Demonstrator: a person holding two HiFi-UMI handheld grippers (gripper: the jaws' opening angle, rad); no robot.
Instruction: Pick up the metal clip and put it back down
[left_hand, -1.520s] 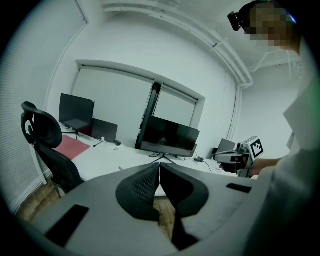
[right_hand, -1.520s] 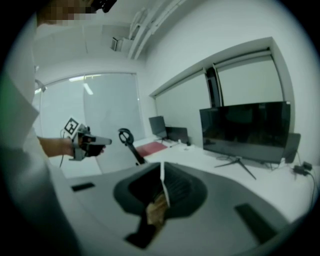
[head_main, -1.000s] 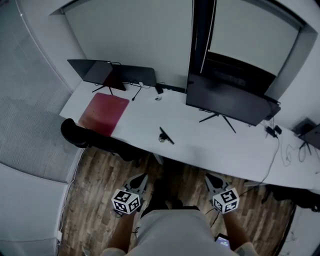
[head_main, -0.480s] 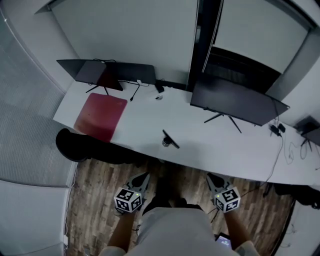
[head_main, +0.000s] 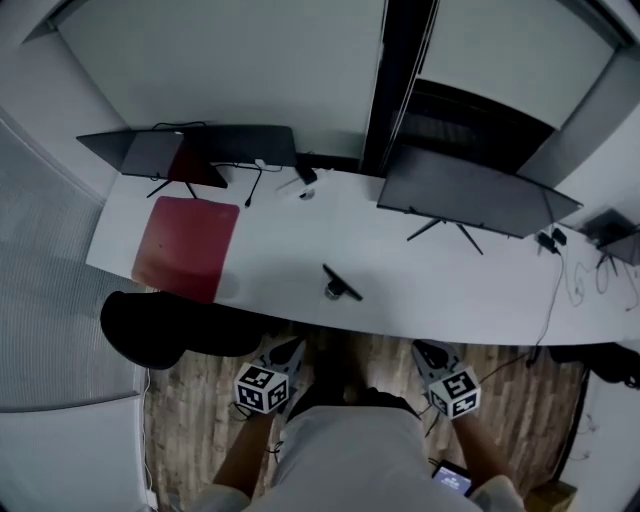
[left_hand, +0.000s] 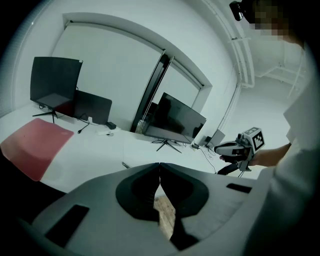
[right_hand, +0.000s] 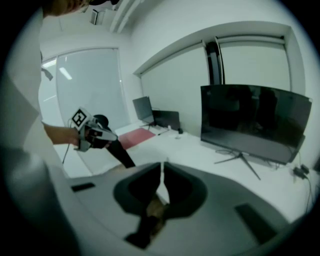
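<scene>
The metal clip (head_main: 340, 284), a dark bar with a round silver end, lies near the front edge of the white desk (head_main: 290, 250); the left gripper view shows it as a small dark sliver (left_hand: 125, 164). Both grippers hang low in front of the person, short of the desk edge and over the wooden floor. My left gripper (head_main: 285, 352) has its jaws shut with nothing between them (left_hand: 159, 165). The jaws of my right gripper (head_main: 428, 352) also meet, holding nothing (right_hand: 162, 165). Each gripper appears in the other's view: right (left_hand: 218, 148), left (right_hand: 115, 137).
A red mat (head_main: 185, 245) lies at the desk's left. A large dark monitor (head_main: 470, 190) stands at the back right, and two smaller screens (head_main: 190, 152) at the back left. A black chair (head_main: 150, 330) is tucked under the left end. Cables (head_main: 560, 290) trail at the right.
The head view has shifted, so the desk sits lower and nearer to the grippers. Both grippers stay shut in about the same place before the person. The clip has not moved.
</scene>
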